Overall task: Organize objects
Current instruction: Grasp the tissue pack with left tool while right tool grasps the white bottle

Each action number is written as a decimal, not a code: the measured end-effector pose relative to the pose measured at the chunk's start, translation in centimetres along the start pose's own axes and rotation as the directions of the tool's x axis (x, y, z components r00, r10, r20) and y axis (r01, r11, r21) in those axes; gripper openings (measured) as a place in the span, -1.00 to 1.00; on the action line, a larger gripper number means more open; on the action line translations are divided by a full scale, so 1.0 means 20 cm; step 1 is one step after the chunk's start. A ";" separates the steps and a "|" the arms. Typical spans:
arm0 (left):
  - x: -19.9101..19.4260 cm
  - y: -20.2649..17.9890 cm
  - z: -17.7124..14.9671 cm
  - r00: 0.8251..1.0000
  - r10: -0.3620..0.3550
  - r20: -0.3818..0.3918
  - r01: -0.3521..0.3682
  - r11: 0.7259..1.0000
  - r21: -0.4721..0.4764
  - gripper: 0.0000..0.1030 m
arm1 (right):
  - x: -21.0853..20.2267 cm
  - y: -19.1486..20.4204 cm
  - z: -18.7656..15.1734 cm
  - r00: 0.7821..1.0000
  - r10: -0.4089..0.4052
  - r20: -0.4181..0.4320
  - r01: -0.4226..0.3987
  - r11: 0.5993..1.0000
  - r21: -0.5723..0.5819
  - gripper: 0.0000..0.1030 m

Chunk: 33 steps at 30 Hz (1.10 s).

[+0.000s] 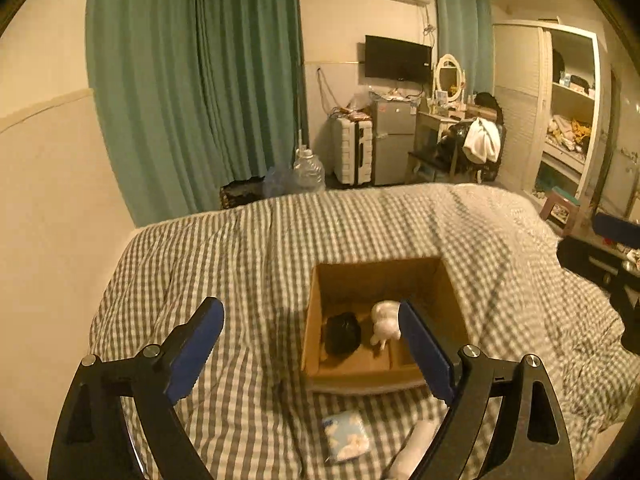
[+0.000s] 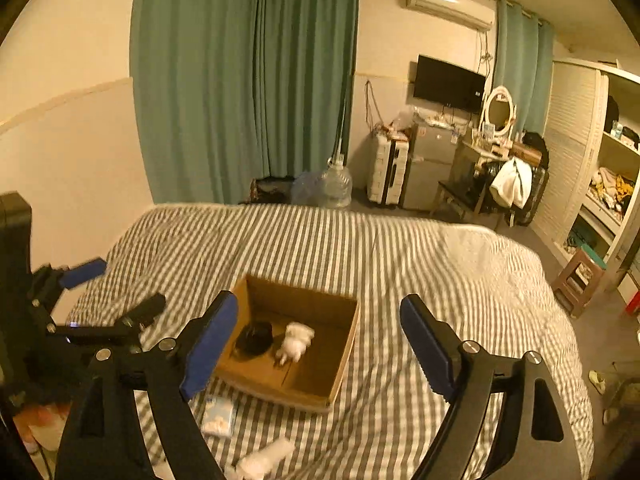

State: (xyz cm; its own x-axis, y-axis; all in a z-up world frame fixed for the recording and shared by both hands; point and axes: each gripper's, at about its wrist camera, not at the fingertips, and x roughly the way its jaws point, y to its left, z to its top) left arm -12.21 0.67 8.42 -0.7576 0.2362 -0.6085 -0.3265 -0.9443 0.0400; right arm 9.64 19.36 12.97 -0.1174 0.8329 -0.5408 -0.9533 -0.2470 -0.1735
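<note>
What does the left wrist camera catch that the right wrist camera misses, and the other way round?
Only the left wrist view shows the right gripper at its right edge, jaw state unclear there. Only the right wrist view shows the left gripper from the side, open, and the floor with a slipper beside the bed. Both show the cardboard box on the checked bedcover, holding a black item and a white plush, with a small blue packet and a white roll lying outside it.

box point(image 1: 384, 280) on bed point(image 1: 240, 248) | toy point(image 1: 385, 322), bowl point(image 1: 342, 333) inside | packet point(image 1: 346, 434) before box
</note>
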 end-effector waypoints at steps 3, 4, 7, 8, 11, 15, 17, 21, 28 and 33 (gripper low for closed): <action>0.02 0.01 -0.14 1.000 0.019 -0.013 -0.019 1.000 -0.002 0.78 | 0.06 0.04 -0.18 0.999 -0.002 -0.042 0.002 1.000 -0.001 0.62; 0.04 0.01 -0.20 0.999 0.023 -0.023 -0.023 1.000 -0.006 0.78 | 0.08 0.05 -0.23 0.998 -0.001 -0.058 0.001 1.000 0.001 0.62; 0.08 0.01 -0.33 0.999 0.028 -0.045 -0.028 1.000 -0.002 0.78 | 0.18 0.08 -0.40 0.992 0.007 -0.128 -0.005 1.000 0.014 0.62; 0.11 0.00 -0.37 0.998 0.028 -0.057 -0.028 1.000 0.000 0.78 | 0.23 0.09 -0.47 0.988 0.015 -0.154 -0.012 1.000 0.020 0.62; 0.19 -0.02 -0.50 0.995 0.023 -0.098 -0.024 1.000 -0.009 0.78 | 0.37 0.10 -0.62 0.971 0.038 -0.236 -0.028 0.999 0.043 0.62; 0.36 -0.06 -0.66 0.983 0.026 -0.183 -0.027 1.000 -0.001 0.78 | 0.55 0.14 -0.80 0.937 0.046 -0.346 -0.026 0.998 0.063 0.62; 0.45 -0.09 -0.73 0.975 0.034 -0.219 -0.030 0.999 0.019 0.78 | 0.65 0.17 -0.88 0.913 0.040 -0.407 -0.008 0.997 0.079 0.62; 0.61 -0.11 -0.84 0.955 0.037 -0.294 -0.026 0.999 0.041 0.78 | 0.80 0.19 -0.99 0.871 0.036 -0.490 0.003 0.997 0.079 0.61; 0.80 -0.12 -0.92 0.918 -0.050 -0.393 0.061 0.998 0.015 0.78 | 0.92 0.18 -1.12 0.835 0.018 -0.550 0.025 0.997 0.071 0.61; 0.89 -0.11 -0.91 0.874 -0.214 -0.437 0.196 0.977 -0.087 0.62 | 0.96 0.26 -1.17 0.808 0.074 -0.584 -0.056 0.997 0.049 0.64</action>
State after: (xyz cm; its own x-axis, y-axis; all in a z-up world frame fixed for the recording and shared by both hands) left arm -14.64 2.79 -17.00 -0.3451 0.3088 -0.8863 -0.4184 -0.8959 -0.1492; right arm 8.94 22.49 -17.51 -0.0028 0.3658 -0.9307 -0.9578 -0.2686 -0.1027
